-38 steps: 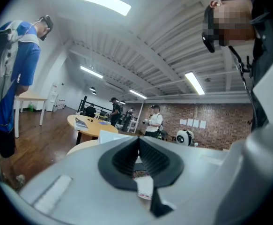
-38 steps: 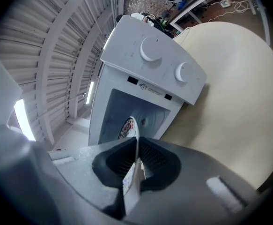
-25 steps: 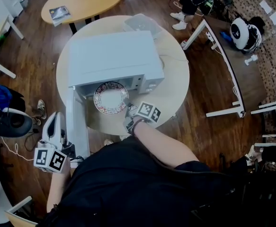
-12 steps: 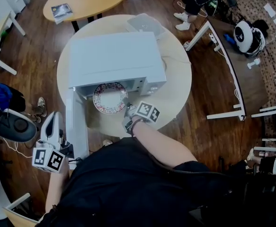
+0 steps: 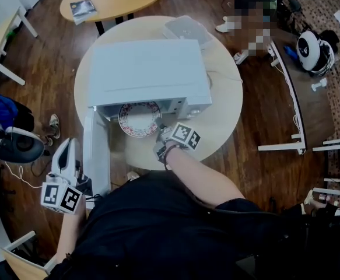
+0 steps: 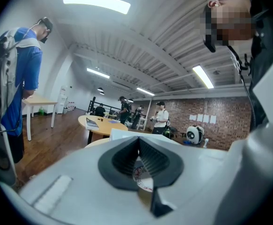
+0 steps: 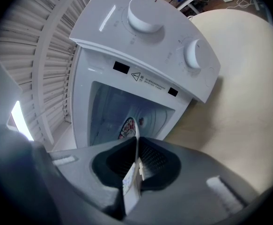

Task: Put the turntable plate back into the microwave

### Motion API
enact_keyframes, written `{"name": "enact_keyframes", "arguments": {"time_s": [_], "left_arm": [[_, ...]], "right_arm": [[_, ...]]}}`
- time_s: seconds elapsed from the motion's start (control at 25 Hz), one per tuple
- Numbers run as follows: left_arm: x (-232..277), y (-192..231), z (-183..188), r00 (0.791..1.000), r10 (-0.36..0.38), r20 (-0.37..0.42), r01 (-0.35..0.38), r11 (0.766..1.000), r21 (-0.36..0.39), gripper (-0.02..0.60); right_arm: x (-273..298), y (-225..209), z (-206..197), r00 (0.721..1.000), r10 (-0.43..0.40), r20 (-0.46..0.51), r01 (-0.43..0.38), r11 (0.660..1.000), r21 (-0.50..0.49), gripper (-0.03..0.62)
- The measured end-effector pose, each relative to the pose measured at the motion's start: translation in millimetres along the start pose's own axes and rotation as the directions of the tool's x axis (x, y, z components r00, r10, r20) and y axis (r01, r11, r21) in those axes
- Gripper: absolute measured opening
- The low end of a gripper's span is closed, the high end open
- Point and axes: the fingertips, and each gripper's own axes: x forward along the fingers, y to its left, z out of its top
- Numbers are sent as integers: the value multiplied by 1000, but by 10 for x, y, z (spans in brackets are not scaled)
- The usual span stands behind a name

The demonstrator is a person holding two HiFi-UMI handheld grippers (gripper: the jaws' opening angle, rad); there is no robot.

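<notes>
Right gripper is pinching the turntable plate by its rim at the front edge of the microwave — sagging, it could clip the sill.

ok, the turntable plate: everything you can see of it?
The plate is round, white in the centre, with a red-and-dark patterned band round the rim; it looks like ceramic. It lies about flat in the mouth of the microwave, far part under the top edge, near part sticking out. The right gripper pinches its near-right rim in its fingers; in the right gripper view it runs edge-on into the cavity.
</notes>
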Motion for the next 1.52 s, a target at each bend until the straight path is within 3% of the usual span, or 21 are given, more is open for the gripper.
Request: {"name": "enact_keyframes", "arguments": {"time_s": [0.96,1.52], "left_arm": [[75,149,-74,998,42,-46,-43,999,-17,3],[130,80,-58,999,-9,-35,8,1000,-22,3]], "right_arm": [[328,-6,162,999,-34,16,35,999,-17,18],[469,-15,238,997,-46,57,45,999,18,20]]}}
